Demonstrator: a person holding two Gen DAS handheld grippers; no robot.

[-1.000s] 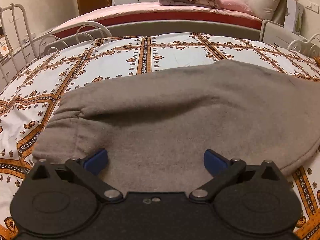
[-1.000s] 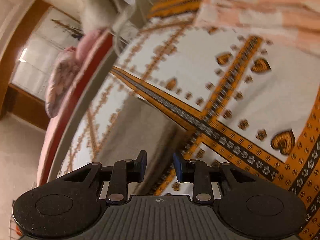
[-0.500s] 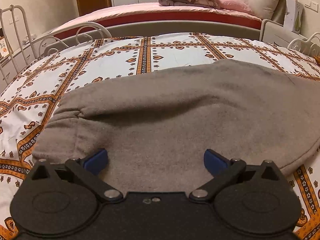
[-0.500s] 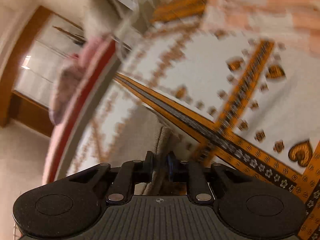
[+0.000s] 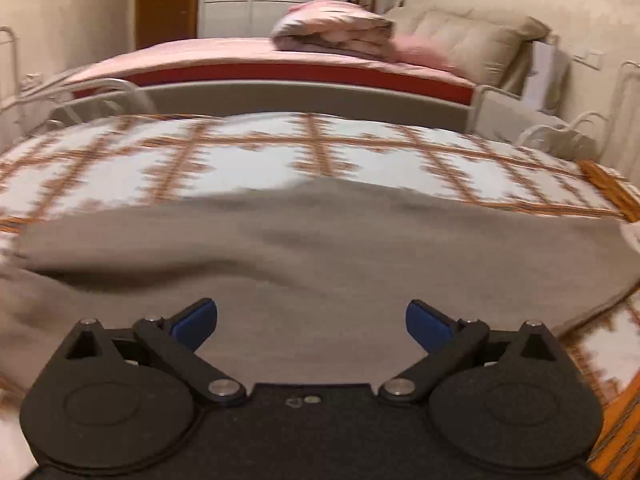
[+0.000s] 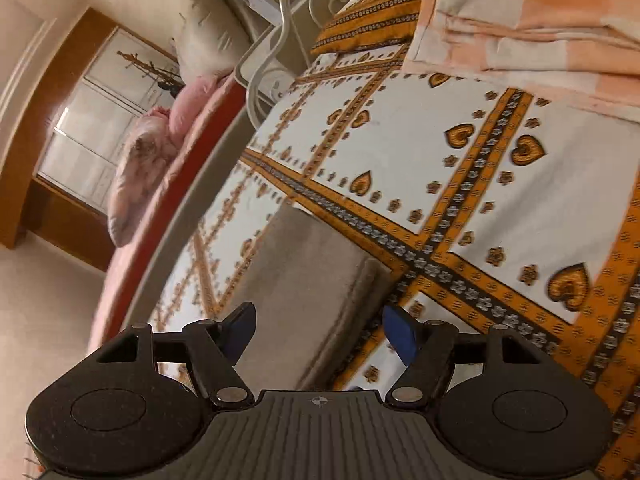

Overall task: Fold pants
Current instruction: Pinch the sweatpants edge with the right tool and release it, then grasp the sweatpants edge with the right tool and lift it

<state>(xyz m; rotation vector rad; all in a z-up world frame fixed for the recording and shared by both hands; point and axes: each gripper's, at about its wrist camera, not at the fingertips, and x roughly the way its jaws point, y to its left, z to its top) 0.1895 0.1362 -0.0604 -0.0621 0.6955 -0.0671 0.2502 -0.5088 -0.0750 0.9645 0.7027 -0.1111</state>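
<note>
The grey pants [image 5: 320, 256] lie folded across the patterned bedspread [image 5: 248, 160]. In the left wrist view they fill the middle, with a raised wrinkle near the centre. My left gripper [image 5: 311, 322] is open just above the near part of the cloth and holds nothing. In the right wrist view one end of the pants [image 6: 304, 280], with its thick hem, lies on the bedspread [image 6: 420, 128]. My right gripper [image 6: 320, 334] is open, its blue pads on either side of that hem, and holds nothing.
A second bed with pink bedding [image 5: 280, 56] and a beige headboard [image 5: 472, 48] stands beyond. White metal rails [image 5: 560, 136] edge the bed. A peach checked blanket [image 6: 520, 20] lies at the far end of the bedspread.
My right gripper closed on the pants' hem, then opened wide and let it go. The left view has tilted up and the cloth has shifted, now with a wrinkle.
</note>
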